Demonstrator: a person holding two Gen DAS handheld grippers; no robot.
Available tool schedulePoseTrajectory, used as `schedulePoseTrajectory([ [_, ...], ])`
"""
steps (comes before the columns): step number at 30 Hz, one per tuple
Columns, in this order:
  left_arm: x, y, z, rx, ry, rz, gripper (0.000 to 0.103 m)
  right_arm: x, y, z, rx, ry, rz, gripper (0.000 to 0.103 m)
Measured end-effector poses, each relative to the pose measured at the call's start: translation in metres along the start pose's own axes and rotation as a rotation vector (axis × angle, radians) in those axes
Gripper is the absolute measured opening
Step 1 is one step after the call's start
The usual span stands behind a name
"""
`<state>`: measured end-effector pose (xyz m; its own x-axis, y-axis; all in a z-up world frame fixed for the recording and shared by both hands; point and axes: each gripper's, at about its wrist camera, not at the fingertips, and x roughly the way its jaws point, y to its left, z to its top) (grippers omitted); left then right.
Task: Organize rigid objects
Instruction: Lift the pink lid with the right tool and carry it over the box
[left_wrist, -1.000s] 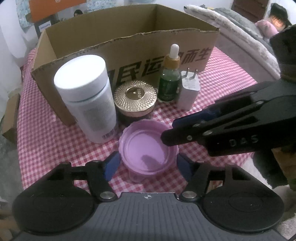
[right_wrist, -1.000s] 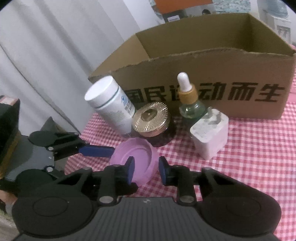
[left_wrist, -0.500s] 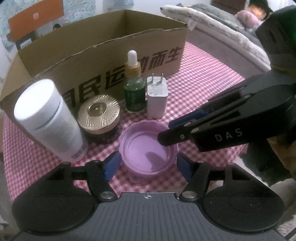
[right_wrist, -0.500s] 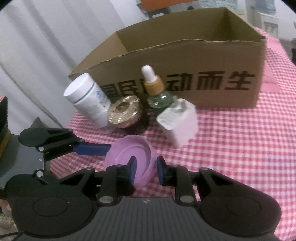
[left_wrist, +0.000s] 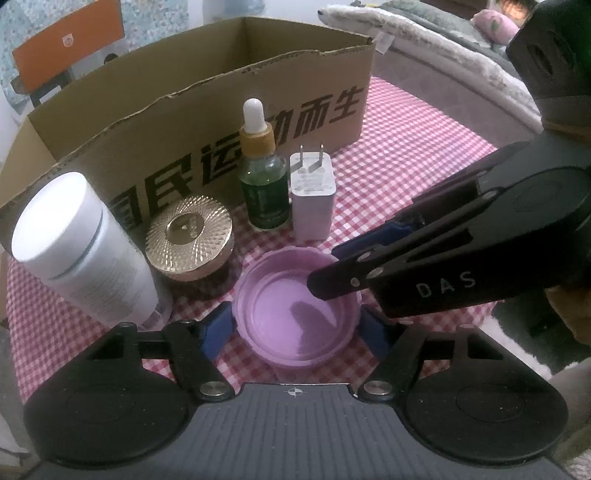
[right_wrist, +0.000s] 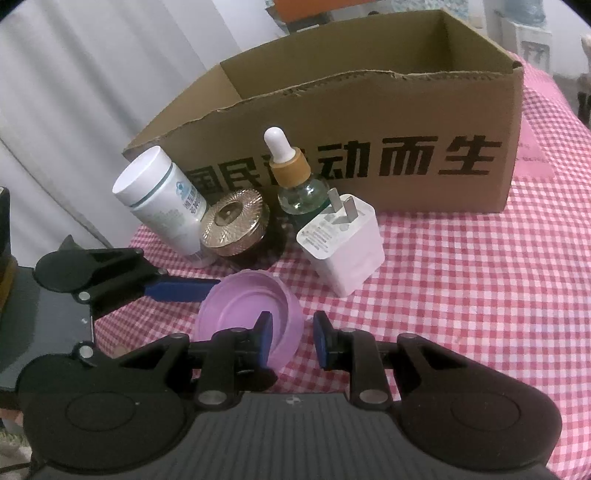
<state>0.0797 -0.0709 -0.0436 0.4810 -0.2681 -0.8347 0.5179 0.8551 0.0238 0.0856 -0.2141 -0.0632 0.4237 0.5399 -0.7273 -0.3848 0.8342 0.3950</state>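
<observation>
A purple plastic lid (left_wrist: 295, 314) is held between both grippers above the checked table. My left gripper (left_wrist: 297, 328) is shut on its two sides. My right gripper (right_wrist: 291, 332) straddles its rim (right_wrist: 291, 314) from the right, one finger inside, one outside, with a small gap showing at the outer pad. Behind the lid stand a white bottle (left_wrist: 81, 247), a gold-lidded jar (left_wrist: 190, 236), a green dropper bottle (left_wrist: 262, 177) and a white plug adapter (left_wrist: 312, 199). An open cardboard box (left_wrist: 207, 92) stands behind them.
The round table has a red-and-white checked cloth (right_wrist: 480, 295). A grey curtain (right_wrist: 92, 92) hangs at the left in the right wrist view. A bed or sofa (left_wrist: 443, 44) lies beyond the table's far right edge.
Both grippers and the lid have lifted and drawn back slightly from the row of objects. The right gripper's fingers have opened a little around the rim.
</observation>
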Motion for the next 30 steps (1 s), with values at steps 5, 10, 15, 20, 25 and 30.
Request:
schedulePoseTrajectory([
  [5,-0.007,0.002,-0.003,0.009,-0.012,0.000,0.072,0.001,0.001,0.000,-0.012,-0.002,0.003,0.026],
  [10,-0.014,0.003,-0.005,0.002,-0.026,-0.005,0.072,0.000,0.007,-0.001,-0.026,-0.004,-0.003,0.026],
  [15,-0.030,0.000,-0.005,0.001,-0.060,0.002,0.072,-0.009,0.012,-0.001,-0.038,-0.020,-0.009,0.026],
  [20,-0.057,-0.003,-0.002,-0.004,-0.128,0.015,0.072,-0.028,0.022,0.000,-0.063,-0.056,-0.021,0.026],
  [25,-0.091,-0.003,0.006,0.005,-0.226,0.039,0.072,-0.056,0.035,0.009,-0.109,-0.114,-0.028,0.026],
  [30,-0.116,0.004,0.026,0.019,-0.310,0.066,0.072,-0.084,0.050,0.031,-0.173,-0.191,-0.029,0.026],
])
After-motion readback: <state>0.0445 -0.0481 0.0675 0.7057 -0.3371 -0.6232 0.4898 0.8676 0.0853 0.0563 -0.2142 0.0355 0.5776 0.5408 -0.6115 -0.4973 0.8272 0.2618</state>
